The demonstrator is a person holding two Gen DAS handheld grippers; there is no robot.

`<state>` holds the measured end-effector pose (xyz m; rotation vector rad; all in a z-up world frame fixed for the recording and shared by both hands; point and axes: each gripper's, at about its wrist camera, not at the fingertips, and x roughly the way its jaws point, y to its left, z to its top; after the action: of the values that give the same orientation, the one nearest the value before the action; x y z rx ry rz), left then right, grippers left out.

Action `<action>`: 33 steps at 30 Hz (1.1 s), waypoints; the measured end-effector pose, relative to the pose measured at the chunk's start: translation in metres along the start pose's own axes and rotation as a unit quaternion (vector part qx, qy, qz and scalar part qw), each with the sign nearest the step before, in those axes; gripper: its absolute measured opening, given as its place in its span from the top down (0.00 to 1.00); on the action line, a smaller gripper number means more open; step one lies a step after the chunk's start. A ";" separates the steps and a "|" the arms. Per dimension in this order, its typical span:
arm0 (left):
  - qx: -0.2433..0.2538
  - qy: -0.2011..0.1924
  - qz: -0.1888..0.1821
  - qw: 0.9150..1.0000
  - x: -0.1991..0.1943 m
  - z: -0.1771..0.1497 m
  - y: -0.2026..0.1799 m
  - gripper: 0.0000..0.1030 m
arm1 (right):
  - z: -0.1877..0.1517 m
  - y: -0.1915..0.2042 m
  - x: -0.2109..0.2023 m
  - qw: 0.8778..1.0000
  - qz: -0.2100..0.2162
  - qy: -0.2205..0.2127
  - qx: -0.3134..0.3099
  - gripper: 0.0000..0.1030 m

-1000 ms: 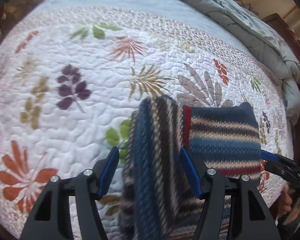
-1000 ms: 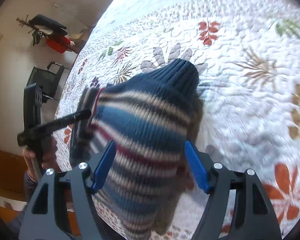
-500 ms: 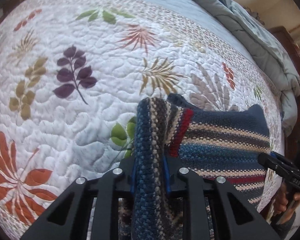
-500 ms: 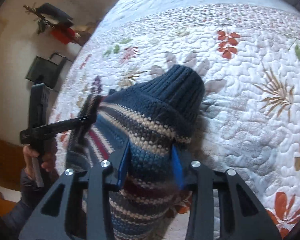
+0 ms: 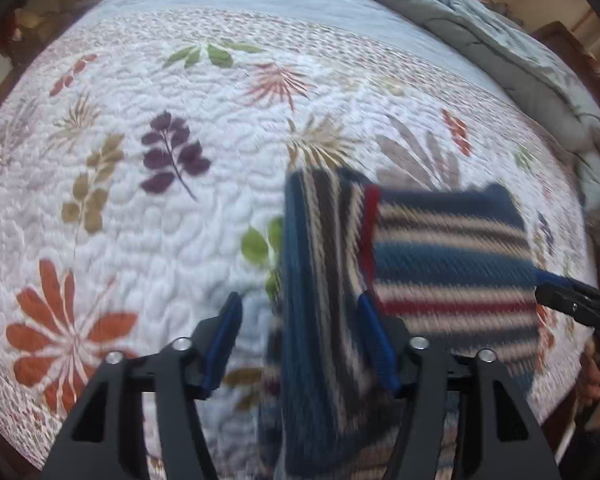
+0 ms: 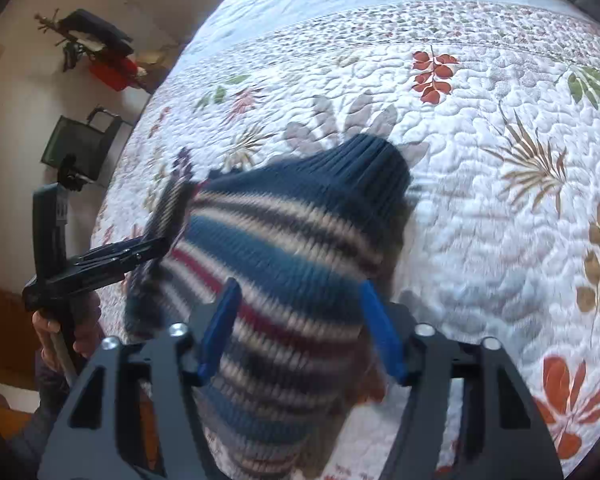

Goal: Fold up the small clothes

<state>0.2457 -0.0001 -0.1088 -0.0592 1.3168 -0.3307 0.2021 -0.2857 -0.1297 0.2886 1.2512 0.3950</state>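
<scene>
A small knit garment with blue, cream, dark and red stripes [image 5: 452,256] lies on the flowered white quilt [image 5: 140,208]. Its left part is folded into a narrow band that runs up between the fingers of my left gripper [image 5: 300,308]. Those jaws are opening: the left pad stands clear of the knit, and the right pad is beside the band. My right gripper [image 6: 299,290] hangs over the garment's [image 6: 300,232] near end, its jaws opening with knit between the wide-apart pads. Each view also shows the other gripper: the right gripper [image 5: 576,304] and the left gripper [image 6: 112,258].
A rumpled grey duvet [image 5: 480,28] is heaped along the far right of the bed. Beyond the bed's left edge, by the wall, stand a dark chair [image 6: 76,144] and a red and black object [image 6: 108,64]. A hand [image 6: 60,328] grips the left tool.
Half a second ago both grippers were pinched on the knit. Both have since spread wide again. The left view has drawn back a little, and the garment lies about where it was.
</scene>
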 end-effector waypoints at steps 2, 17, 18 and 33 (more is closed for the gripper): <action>0.011 -0.003 0.008 1.000 -0.008 -0.013 -0.001 0.38 | -0.012 0.003 -0.005 1.000 0.013 0.006 -0.001 0.30; 0.041 -0.042 0.039 0.998 -0.025 -0.064 -0.019 0.30 | -0.066 0.018 -0.006 1.000 -0.020 0.010 -0.003 0.22; 0.042 -0.042 0.039 0.997 -0.024 -0.065 -0.019 0.29 | -0.066 0.019 -0.004 1.000 -0.020 0.011 -0.003 0.22; 0.030 -0.025 0.016 0.999 0.007 -0.059 -0.004 0.12 | -0.057 0.012 0.038 0.999 -0.004 0.038 0.012 0.14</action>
<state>0.1898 0.0023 -0.1294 0.0039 1.2554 -0.3389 0.1556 -0.2582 -0.1743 0.2923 1.3314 0.3876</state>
